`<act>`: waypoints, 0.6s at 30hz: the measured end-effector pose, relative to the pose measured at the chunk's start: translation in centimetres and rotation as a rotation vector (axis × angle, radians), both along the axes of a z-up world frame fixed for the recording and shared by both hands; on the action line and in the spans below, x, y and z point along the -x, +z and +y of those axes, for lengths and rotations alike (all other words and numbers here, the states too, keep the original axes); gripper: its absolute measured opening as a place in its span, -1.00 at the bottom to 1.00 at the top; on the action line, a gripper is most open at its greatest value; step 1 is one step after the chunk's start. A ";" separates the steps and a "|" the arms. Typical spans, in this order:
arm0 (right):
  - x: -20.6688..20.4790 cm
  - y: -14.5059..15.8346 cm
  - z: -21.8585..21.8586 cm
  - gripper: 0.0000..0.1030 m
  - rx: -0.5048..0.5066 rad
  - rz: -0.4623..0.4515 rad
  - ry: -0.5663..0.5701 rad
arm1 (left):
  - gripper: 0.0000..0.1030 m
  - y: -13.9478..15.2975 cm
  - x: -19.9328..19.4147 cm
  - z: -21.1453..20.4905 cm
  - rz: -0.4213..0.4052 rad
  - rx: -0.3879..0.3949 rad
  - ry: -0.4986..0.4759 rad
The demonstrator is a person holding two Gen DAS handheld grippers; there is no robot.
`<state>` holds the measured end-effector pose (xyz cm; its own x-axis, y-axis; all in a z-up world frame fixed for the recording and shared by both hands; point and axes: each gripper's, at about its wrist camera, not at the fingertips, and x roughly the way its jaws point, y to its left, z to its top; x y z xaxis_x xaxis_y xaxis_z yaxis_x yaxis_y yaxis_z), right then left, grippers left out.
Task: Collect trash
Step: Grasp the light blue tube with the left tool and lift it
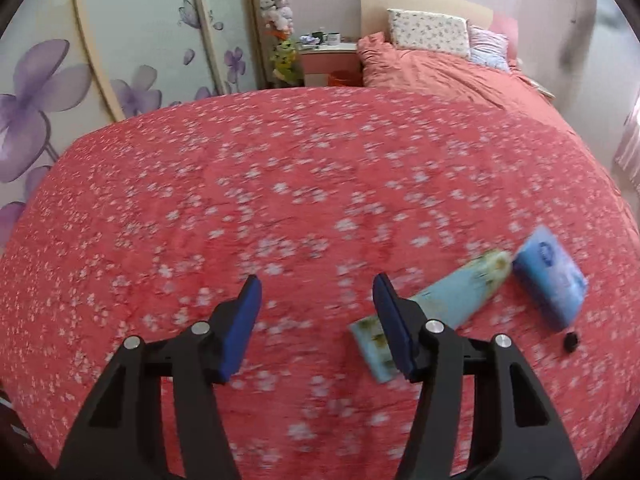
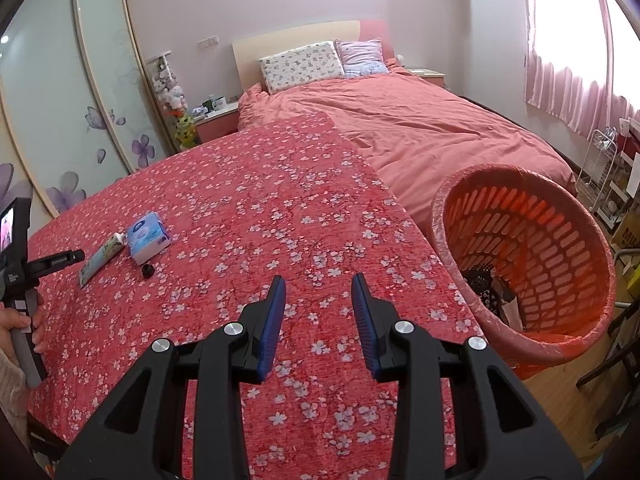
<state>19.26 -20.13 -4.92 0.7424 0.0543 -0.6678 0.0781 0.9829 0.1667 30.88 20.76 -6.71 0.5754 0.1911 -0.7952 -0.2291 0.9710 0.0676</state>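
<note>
A light blue-green tube (image 1: 440, 300) lies flat on the red flowered cloth (image 1: 280, 200), its near end just right of my left gripper (image 1: 318, 280). That gripper hangs over the cloth, open, with nothing between its blue pads. A blue tissue pack (image 1: 550, 276) and a small black cap (image 1: 570, 340) lie further right. In the right wrist view the tube (image 2: 100, 258), the pack (image 2: 148, 236) and the cap (image 2: 149, 270) lie at the far left. My right gripper (image 2: 319, 280) is open and empty over the cloth (image 2: 260, 200). An orange slotted basket (image 2: 540, 240) with a pink liner stands to its right.
The basket holds some dark scraps and sits past the cloth's right edge. A bed (image 2: 420, 128) with a pink cover and pillows lies behind. Sliding wardrobe doors (image 1: 120, 40) with purple flowers fill the left. A hand (image 2: 16, 324) holds the left gripper's handle.
</note>
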 end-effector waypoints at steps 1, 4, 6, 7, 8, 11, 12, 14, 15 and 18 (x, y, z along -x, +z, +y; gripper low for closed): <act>0.0 0.0 0.1 -0.32 -0.001 0.000 0.002 | 0.09 -0.2 0.0 0.2 0.005 -0.005 0.004; 0.4 0.2 0.6 -0.32 -0.003 -0.004 0.012 | -0.06 -0.9 0.2 0.4 0.036 0.021 -0.013; 0.5 0.3 0.9 -0.32 0.000 -0.008 0.019 | -0.08 -1.0 0.7 0.0 0.037 0.025 -0.039; 0.6 0.4 1.1 -0.32 0.001 -0.011 0.023 | -0.08 -1.1 1.0 -0.3 0.039 0.037 -0.054; 0.6 0.5 1.2 -0.32 0.002 -0.013 0.025 | -0.08 -1.2 1.2 -0.5 0.043 0.049 -0.064; 0.8 0.7 1.6 -0.32 0.004 -0.019 0.031 | -0.08 -1.1 2.6 -2.0 0.042 0.062 -0.120; 0.8 0.7 1.7 -0.32 0.004 -0.021 0.032 | -0.05 -0.9 3.1 -2.6 0.026 0.039 -0.121; 0.8 0.7 1.9 -0.32 0.005 -0.021 0.037 | 0.06 -0.2 3.5 -2.9 -0.016 0.065 -0.115; 0.8 0.8 2.0 -0.32 0.006 -0.022 0.038 | 0.12 0.1 3.5 -3.0 -0.033 0.081 -0.111; 0.7 0.7 2.2 -0.32 0.006 -0.021 0.042 | 0.20 0.9 2.9 -4.1 -0.078 0.107 -0.107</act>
